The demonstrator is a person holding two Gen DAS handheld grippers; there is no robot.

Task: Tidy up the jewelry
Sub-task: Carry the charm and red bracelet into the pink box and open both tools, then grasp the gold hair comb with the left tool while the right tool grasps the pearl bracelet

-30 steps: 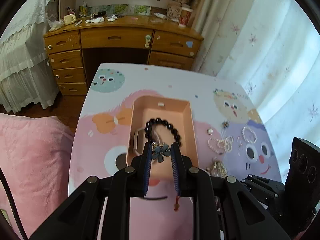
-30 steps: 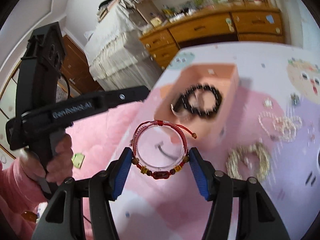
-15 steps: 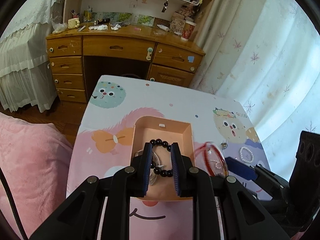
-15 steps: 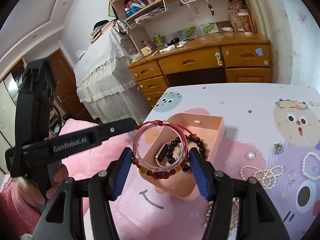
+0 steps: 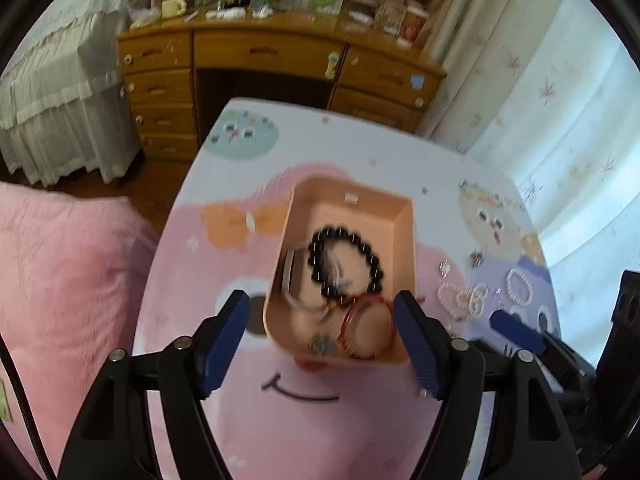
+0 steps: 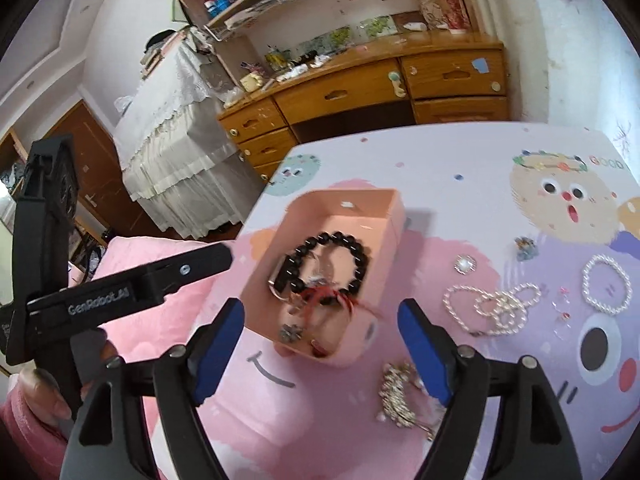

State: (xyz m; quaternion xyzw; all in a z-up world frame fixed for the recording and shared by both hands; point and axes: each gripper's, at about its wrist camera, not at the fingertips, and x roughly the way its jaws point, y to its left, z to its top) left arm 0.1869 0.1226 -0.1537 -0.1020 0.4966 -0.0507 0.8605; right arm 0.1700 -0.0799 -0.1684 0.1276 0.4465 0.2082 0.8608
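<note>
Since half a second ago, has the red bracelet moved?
Yes. The red bracelet has left the right claw, now open, and lies inside the pink box, partly over the black bead bracelet.

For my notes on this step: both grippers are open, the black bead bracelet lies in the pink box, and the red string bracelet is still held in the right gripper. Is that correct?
Not quite. The right gripper is open and holds nothing; the right wrist view shows the red string bracelet lying in the pink box, beside the black bead bracelet. The left gripper is open too, as you said.
</note>
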